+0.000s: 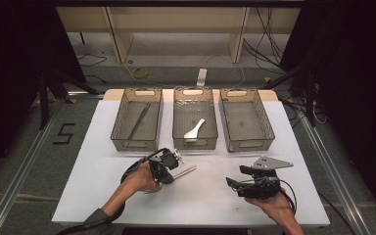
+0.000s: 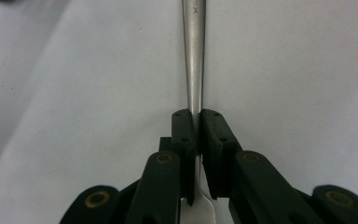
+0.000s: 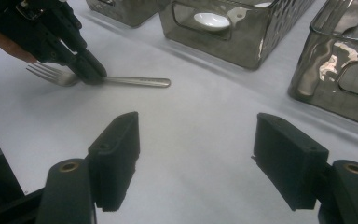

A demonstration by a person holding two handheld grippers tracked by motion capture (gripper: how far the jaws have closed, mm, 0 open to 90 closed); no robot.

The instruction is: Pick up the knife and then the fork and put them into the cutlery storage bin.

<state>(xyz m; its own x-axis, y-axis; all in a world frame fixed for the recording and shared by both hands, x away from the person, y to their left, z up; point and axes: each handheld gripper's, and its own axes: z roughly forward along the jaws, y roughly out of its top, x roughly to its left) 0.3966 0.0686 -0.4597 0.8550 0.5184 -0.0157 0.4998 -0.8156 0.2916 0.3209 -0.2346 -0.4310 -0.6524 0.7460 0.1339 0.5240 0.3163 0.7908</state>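
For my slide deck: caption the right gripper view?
Open right tongs face the left tongs clamping a fork on the white table.

Polished metal fork (image 2: 194,70), matt black plastic tongs (image 2: 196,135), glossy smoky plastic bins (image 3: 242,28).

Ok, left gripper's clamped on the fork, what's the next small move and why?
Probably lift it straight up. The left gripper is shut on the fork handle near the tines, and the fork seems to lie flat on the table, short of the bins.
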